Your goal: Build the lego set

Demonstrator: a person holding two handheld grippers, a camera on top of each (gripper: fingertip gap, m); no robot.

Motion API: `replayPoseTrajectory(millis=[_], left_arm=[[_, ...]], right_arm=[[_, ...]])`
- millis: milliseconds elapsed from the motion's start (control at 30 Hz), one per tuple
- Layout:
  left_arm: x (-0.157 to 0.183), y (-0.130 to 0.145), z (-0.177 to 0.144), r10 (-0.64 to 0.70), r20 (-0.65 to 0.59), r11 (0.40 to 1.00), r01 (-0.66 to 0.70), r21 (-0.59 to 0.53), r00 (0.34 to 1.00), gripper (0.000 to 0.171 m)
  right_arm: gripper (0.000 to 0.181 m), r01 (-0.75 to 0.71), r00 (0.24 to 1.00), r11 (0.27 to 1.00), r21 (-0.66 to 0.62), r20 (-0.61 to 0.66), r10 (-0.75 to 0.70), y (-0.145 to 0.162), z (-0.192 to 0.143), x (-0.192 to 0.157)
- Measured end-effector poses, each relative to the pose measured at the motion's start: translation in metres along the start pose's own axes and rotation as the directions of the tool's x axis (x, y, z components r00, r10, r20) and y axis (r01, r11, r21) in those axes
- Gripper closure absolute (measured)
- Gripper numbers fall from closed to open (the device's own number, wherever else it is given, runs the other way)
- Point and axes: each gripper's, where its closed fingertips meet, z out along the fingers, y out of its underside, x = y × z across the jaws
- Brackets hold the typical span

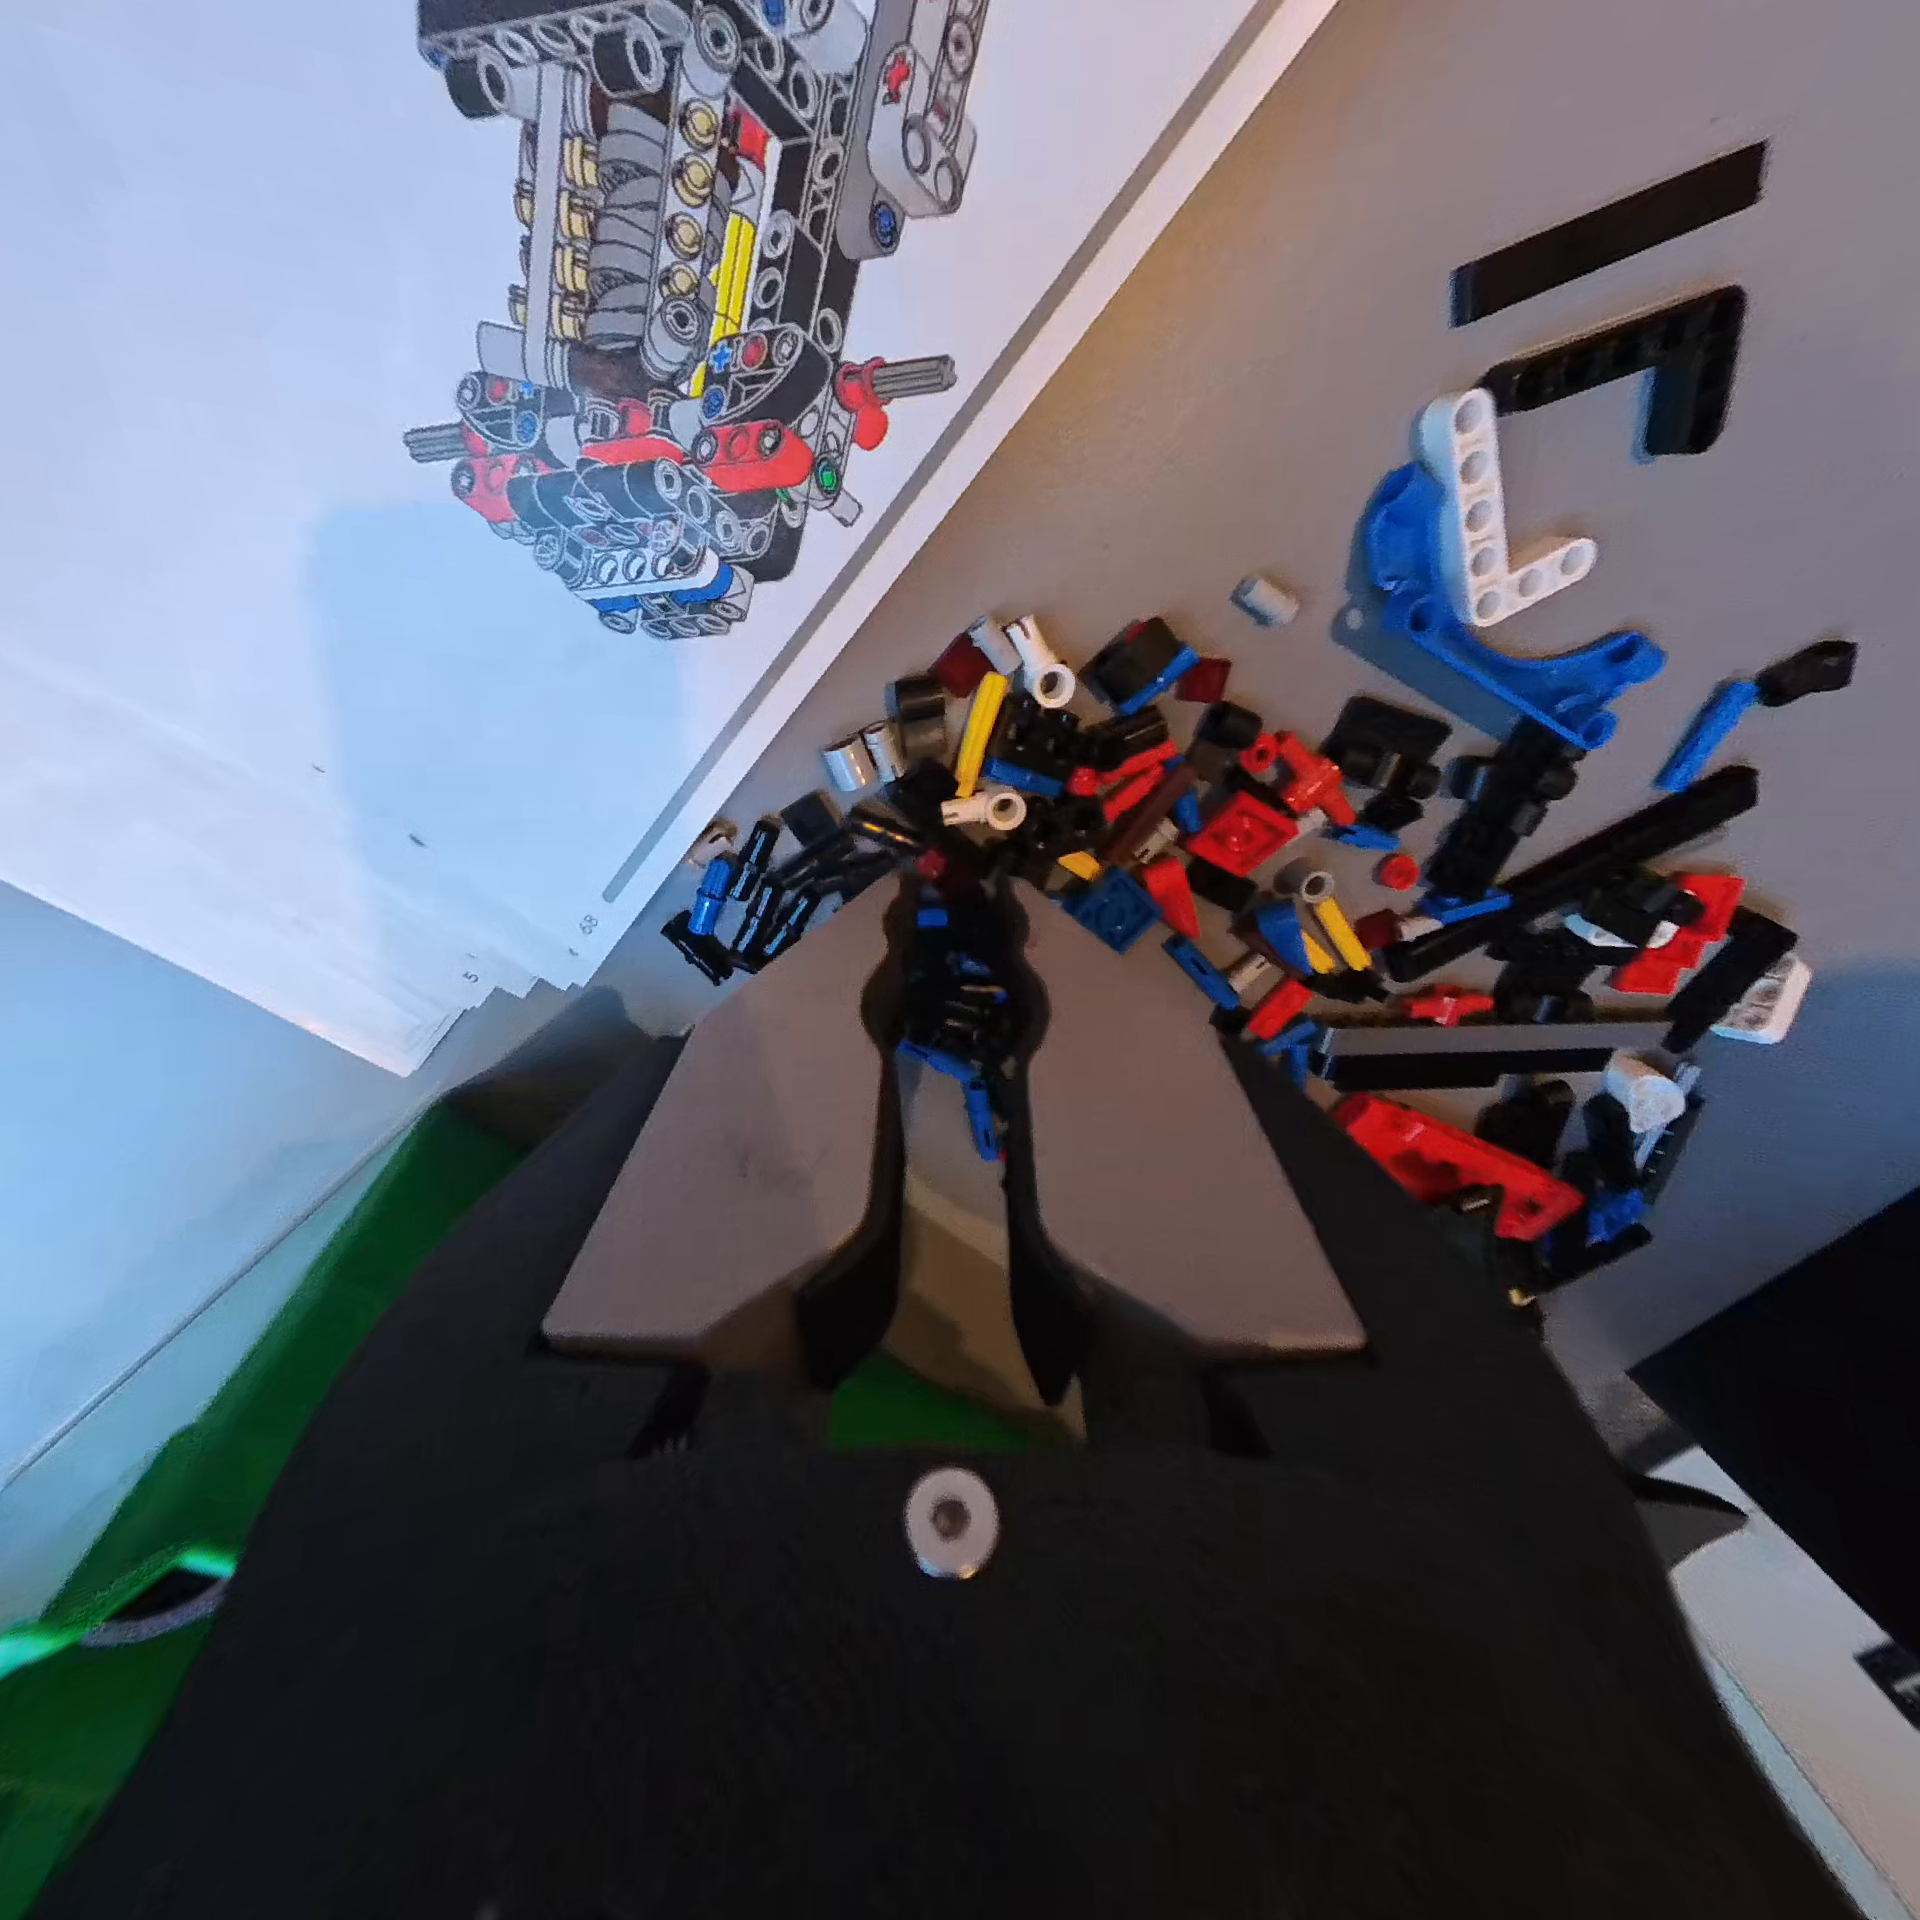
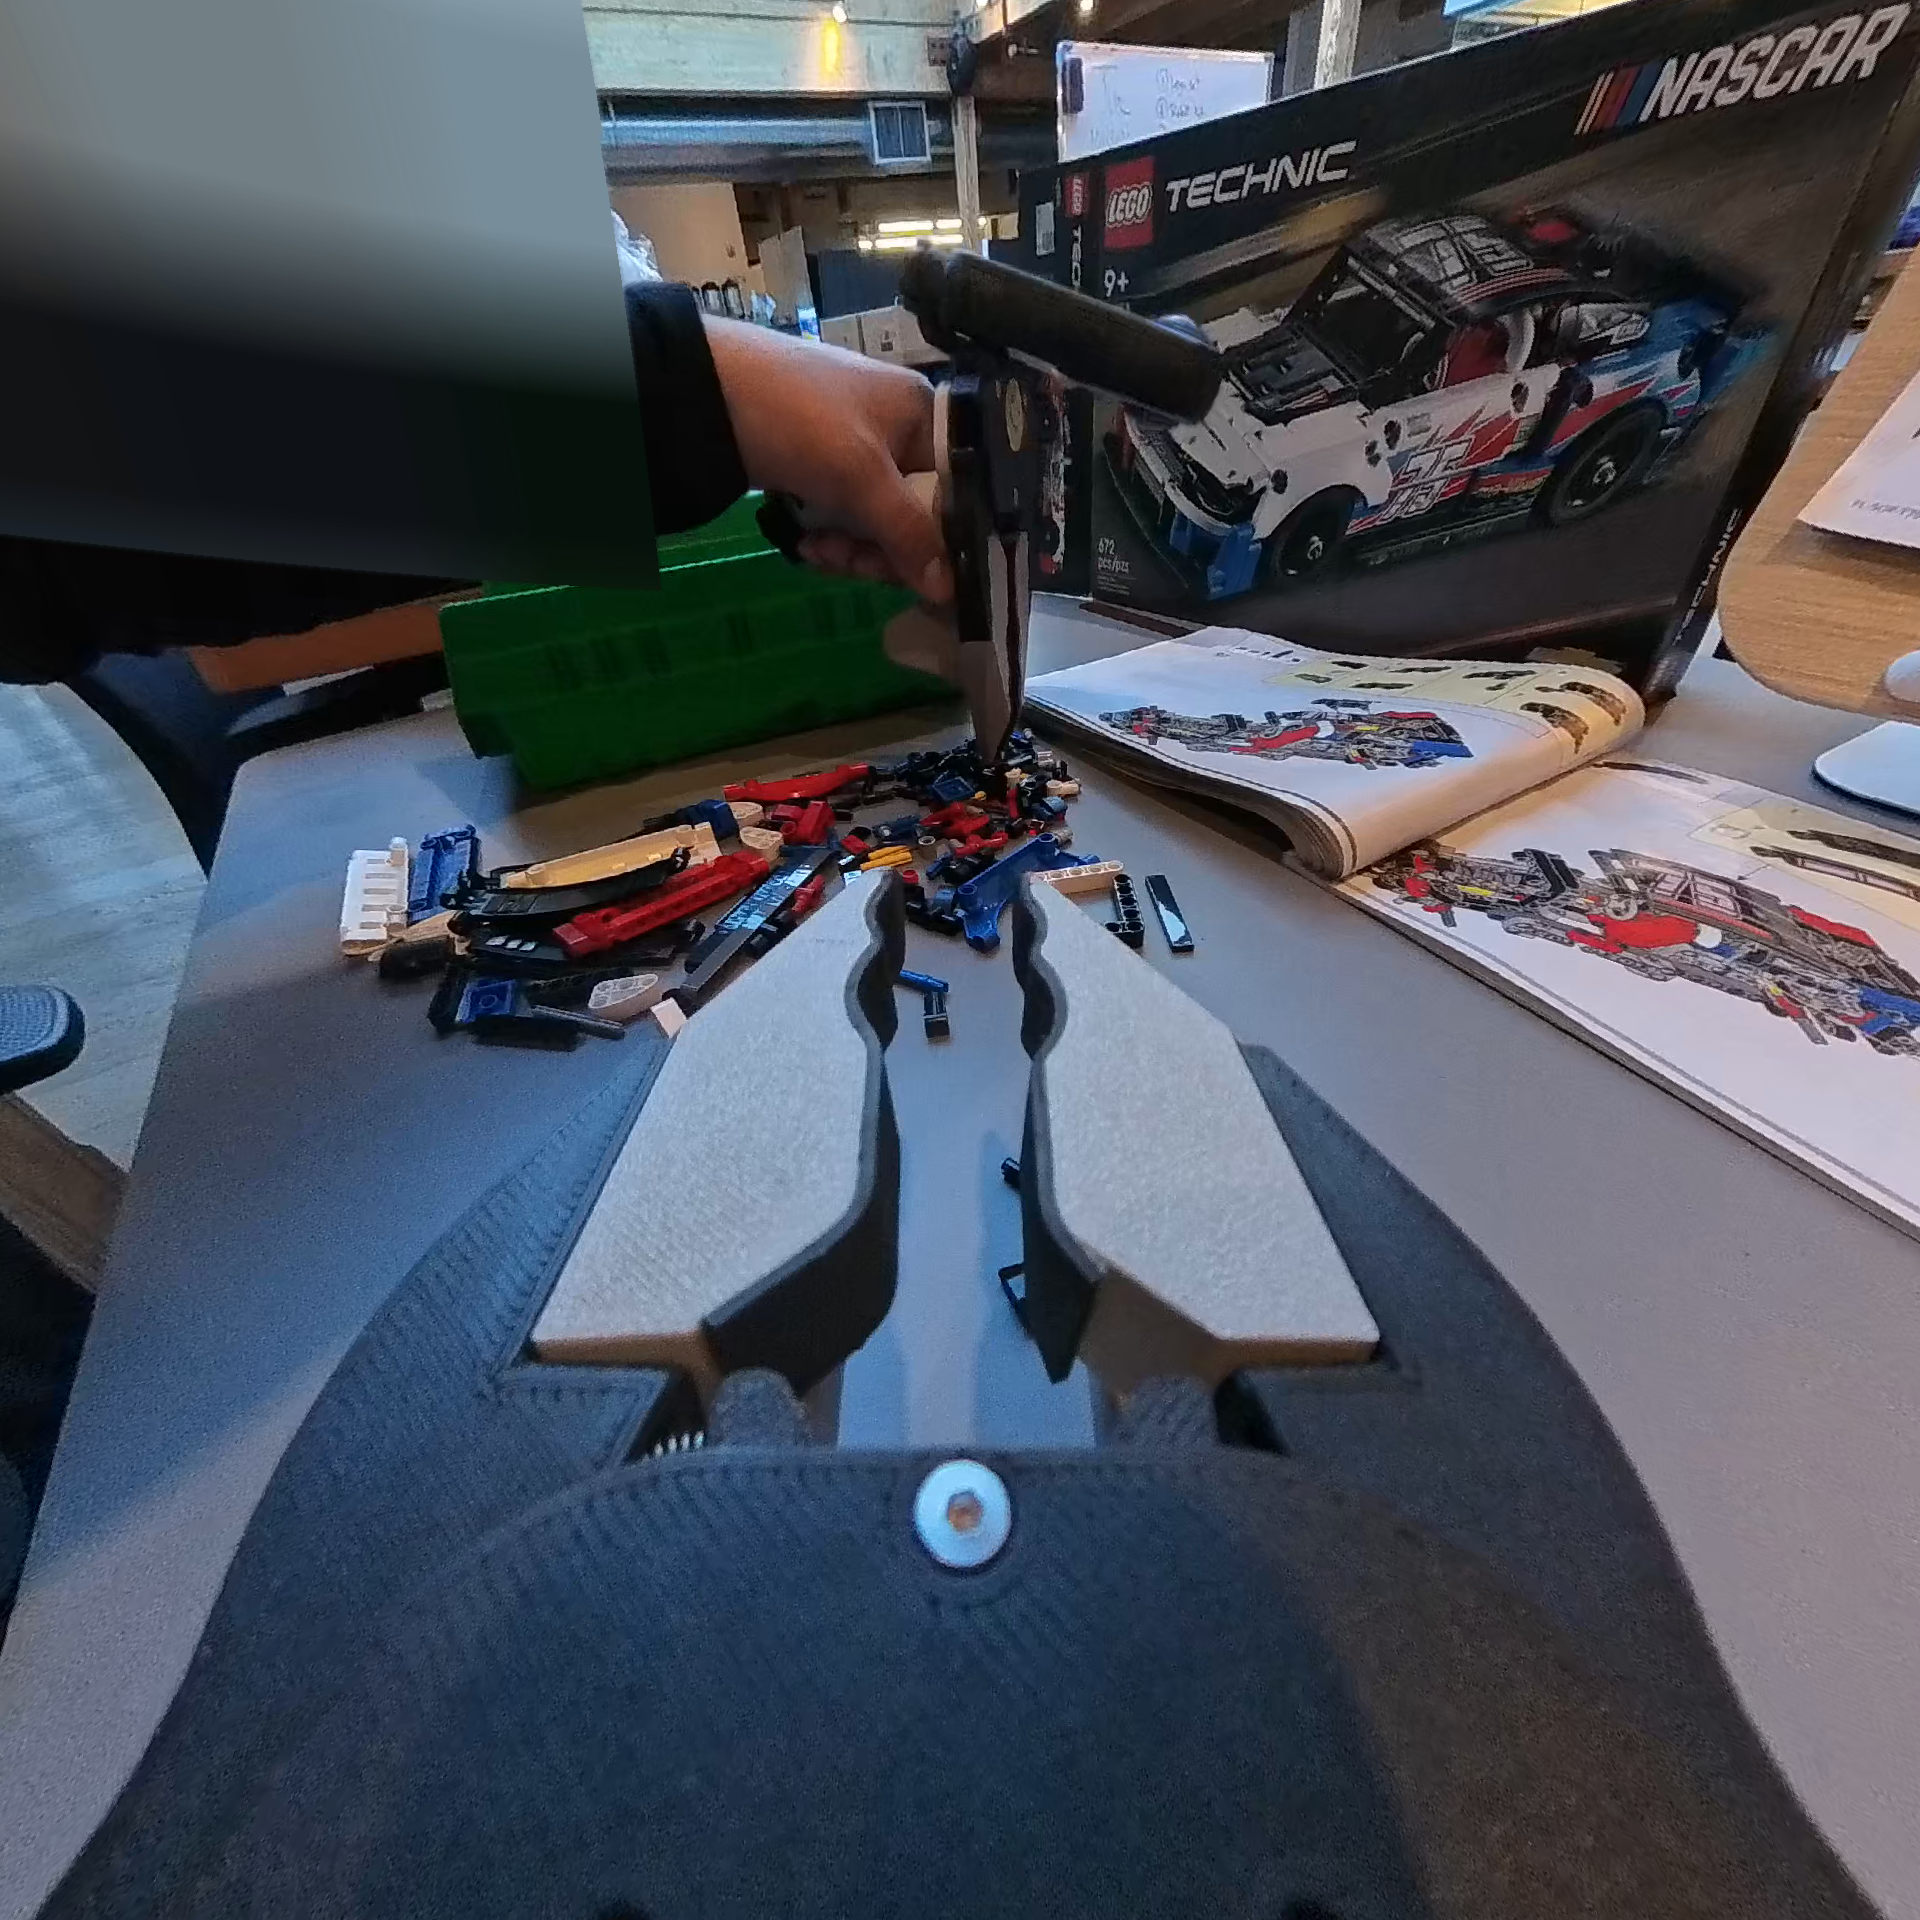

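1. Grey table (image 2: 1455, 1195) fills both views, with an open hall of beams and lamps blurred behind it in the right wrist view.
2. At 1 o'clock in that view a large set box (image 2: 1455, 364) with a race car printed on it stands upright at the far edge of the table.
3. An open instruction booklet (image 2: 1403, 790) lies flat in front of the box, toward 2 o'clock; in the left wrist view its page (image 1: 364, 416) takes up the 10 to 12 o'clock area.
4. A green bin (image 2: 665, 655) sits on the table at 11 o'clock in the right wrist view, behind the pieces.
5. The right tool (image 2: 956, 935) hovers low over the near table, its jaws parted by a narrow gap and holding nothing.
6. The left tool (image 2: 995, 743), gripped by a person's hand (image 2: 842, 457), points straight down into the far side of the pile; in its own view the left tool's tips (image 1: 951, 894) are nearly together among small black and blue pins, and whether they pinch one cannot be told.
7. The pile of lego pieces (image 1: 1247, 862) spreads at the table's middle: black, red, blue, white and yellow parts heaped together.
8. At 1 o'clock in the left wrist view a white L-shaped beam (image 1: 1496, 520) rests on a blue curved panel (image 1: 1455, 623), just beside the pile.
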Motion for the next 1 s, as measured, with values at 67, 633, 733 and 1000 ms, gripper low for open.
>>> replayPoseTrajectory(millis=[67, 633, 733, 1000], left_arm=[[0.002, -0.003, -0.007, -0.003, -0.005, 0.999, 0.003, 0.036, 1.0, 0.159], [0.003, -0.019, -0.01, -0.006, -0.019, 0.99, 0.009, 0.142, 1.0, 0.155], [0.006, -0.02, -0.011, 0.001, -0.023, 0.989, 0.002, 0.147, 1.0, 0.154], [0.028, -0.01, -0.024, 0.055, -0.01, 0.985, -0.052, 0.164, 0.998, 0.153]], right_arm=[[0.165, 0.002, 1.0, 1.0, 0.001, -0.001, -0.002, 0.0, 0.0, 0.0], [0.169, -0.011, 1.0, 1.0, -0.017, 0.006, 0.011, 0.004, 0.002, 0.001], [0.169, -0.009, 1.0, 1.0, -0.025, 0.008, 0.009, 0.006, 0.003, 0.001], [0.169, -0.011, 1.0, 0.999, -0.04, 0.012, 0.012, 0.01, 0.005, 0.001]])
